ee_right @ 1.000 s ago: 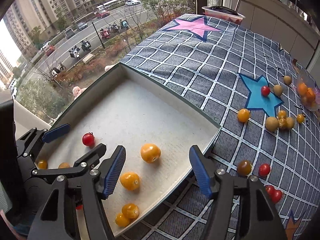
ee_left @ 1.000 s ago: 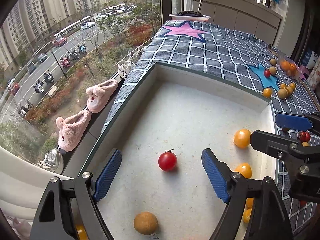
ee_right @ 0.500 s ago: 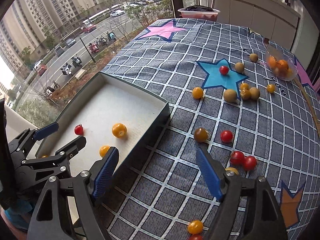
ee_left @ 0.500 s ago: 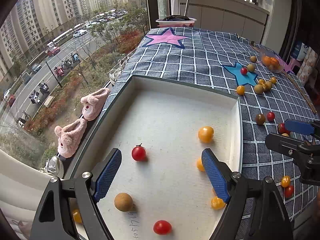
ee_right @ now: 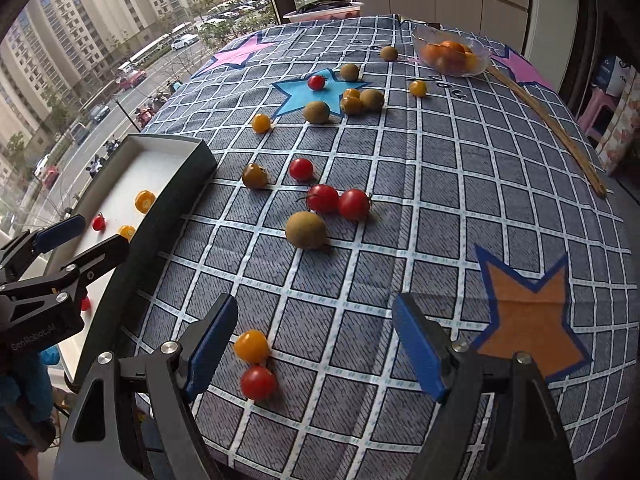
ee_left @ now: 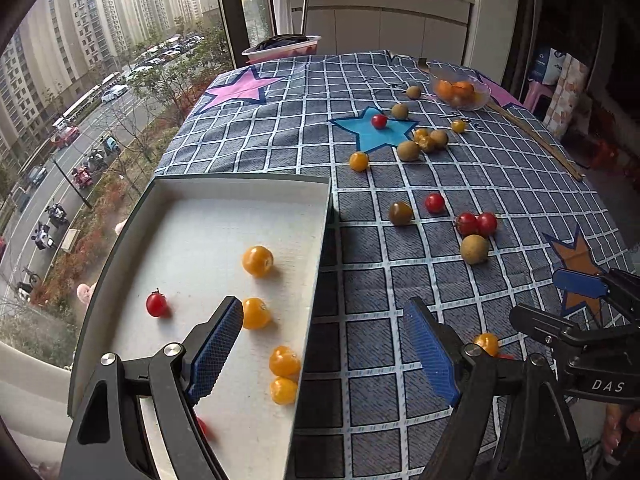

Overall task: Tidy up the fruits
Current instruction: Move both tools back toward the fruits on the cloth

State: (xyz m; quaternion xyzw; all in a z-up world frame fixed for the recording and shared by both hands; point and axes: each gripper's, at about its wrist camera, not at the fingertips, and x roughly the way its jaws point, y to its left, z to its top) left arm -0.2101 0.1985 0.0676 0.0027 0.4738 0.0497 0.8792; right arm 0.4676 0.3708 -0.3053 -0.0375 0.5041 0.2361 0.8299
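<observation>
A white tray [ee_left: 240,188] with dark outer walls holds several yellow tomatoes [ee_left: 257,261] and a red cherry tomato [ee_left: 156,305]. My left gripper [ee_left: 324,332] hangs open and empty over the tray's right wall. My right gripper [ee_right: 316,320] is open above the checked cloth, with nothing between its pads. A yellow tomato [ee_right: 251,346] and a red tomato [ee_right: 258,382] lie on the cloth just inside its left finger. Further off lie two red tomatoes [ee_right: 338,202] and a brown round fruit [ee_right: 306,230]. Each gripper shows at the edge of the other's view.
More tomatoes and brown fruits are scattered around the blue star [ee_right: 308,92]. A glass bowl of oranges [ee_right: 452,54] stands at the back and a long wooden stick [ee_right: 552,124] lies at the right. The tray sits at the table's window edge. A pink tub [ee_left: 280,46] is at the far end.
Both grippers have swung right, away from the tray's middle. The right one has left the tray for the cloth with its jaws a little wider; the left now straddles the tray's right wall.
</observation>
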